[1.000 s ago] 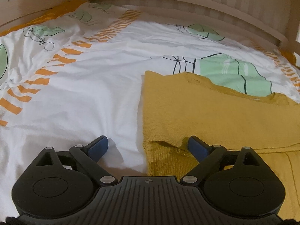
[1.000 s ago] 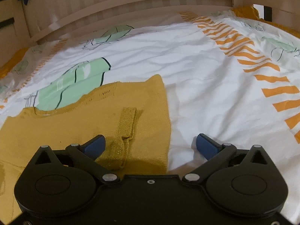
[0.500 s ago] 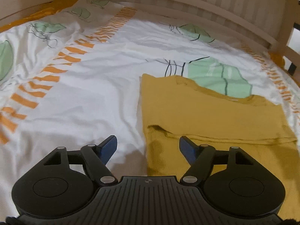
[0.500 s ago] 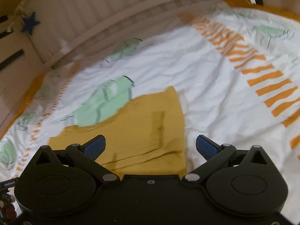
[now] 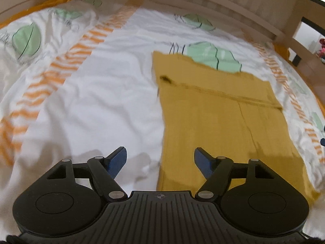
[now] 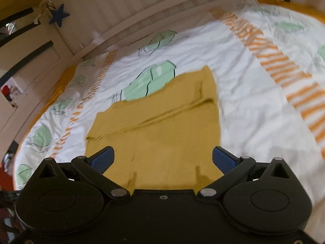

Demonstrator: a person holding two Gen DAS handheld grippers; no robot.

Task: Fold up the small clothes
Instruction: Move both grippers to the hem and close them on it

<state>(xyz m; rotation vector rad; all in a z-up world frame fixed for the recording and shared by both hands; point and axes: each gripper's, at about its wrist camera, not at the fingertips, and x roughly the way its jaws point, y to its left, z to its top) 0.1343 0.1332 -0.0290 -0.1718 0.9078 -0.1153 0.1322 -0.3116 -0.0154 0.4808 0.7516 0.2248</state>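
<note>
1. Mustard knit garment (image 5: 219, 120) lies flat on the white leaf-print bedsheet (image 5: 105, 105), sleeves already folded in across the body (a crosswise fold line shows toward the far end).
2. Left gripper (image 5: 160, 160): jaws wide apart, nothing held. It straddles the garment's left edge, with the right finger over fabric and the left finger over bare sheet.
3. Right gripper (image 6: 163, 159): jaws wide apart, nothing held, hovering over the garment's near end (image 6: 162, 148), toward its right edge.
4. Key relation: the garment's long axis runs straight away from both grippers toward the wooden headboard (image 6: 142, 14). The near hem sits just under the jaws and each hand is near its own corner.
5. Likely next: pinch the near corners and carry them forward along that axis. Frames are blurred, so whether anything touches the fabric is unclear.
</note>
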